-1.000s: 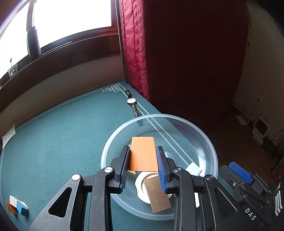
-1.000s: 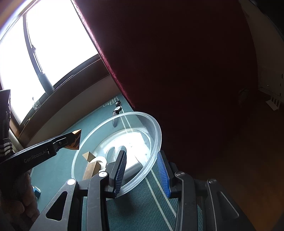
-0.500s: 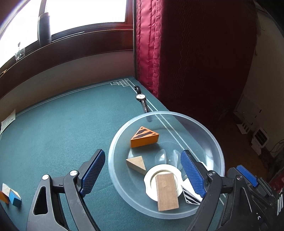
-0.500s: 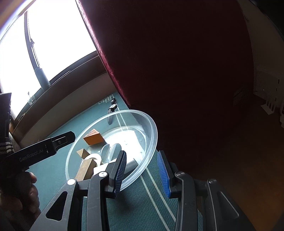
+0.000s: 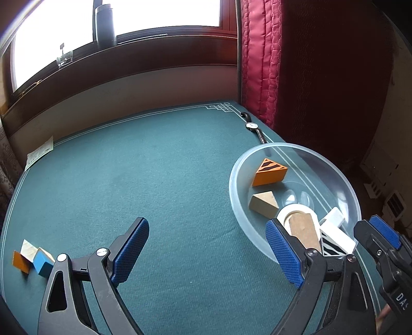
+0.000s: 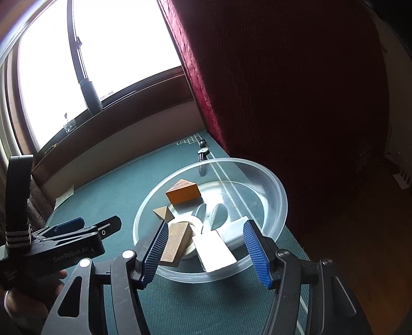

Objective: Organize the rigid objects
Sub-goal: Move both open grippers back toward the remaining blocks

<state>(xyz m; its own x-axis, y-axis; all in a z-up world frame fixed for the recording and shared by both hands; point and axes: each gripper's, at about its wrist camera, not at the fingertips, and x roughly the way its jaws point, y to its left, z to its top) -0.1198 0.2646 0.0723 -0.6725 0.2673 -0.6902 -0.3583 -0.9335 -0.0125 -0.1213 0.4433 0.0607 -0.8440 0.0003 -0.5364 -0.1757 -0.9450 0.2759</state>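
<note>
A clear plastic bowl [image 5: 233,180] [image 6: 283,201] sits on the green table mat near its right edge. In it lie an orange striped wedge [image 5: 270,172] [image 6: 184,193], a beige wedge [image 5: 262,203], a white ring [image 5: 296,210], a brown block [image 5: 303,229] [image 6: 176,239] and white blocks [image 5: 334,239] [image 6: 213,250]. My left gripper [image 5: 206,244] is open and empty over bare mat left of the bowl. My right gripper [image 6: 206,244] [image 5: 373,229] is at the bowl's near rim. Its jaws are opening, with the rim between them but untouched by the pads.
Three small blocks, orange [image 5: 20,261], beige [image 5: 28,248] and blue [image 5: 42,260], lie together at the mat's front left. A wristwatch [image 5: 253,126] lies behind the bowl beside a red curtain [image 5: 260,64]. A paper slip [image 5: 40,154] lies at the far left. A dark bottle [image 5: 104,23] stands on the windowsill.
My left gripper opened, left the orange wedge in the bowl, and moved left away from it. My right gripper, earlier shut on the bowl's rim, has spread its jaws.
</note>
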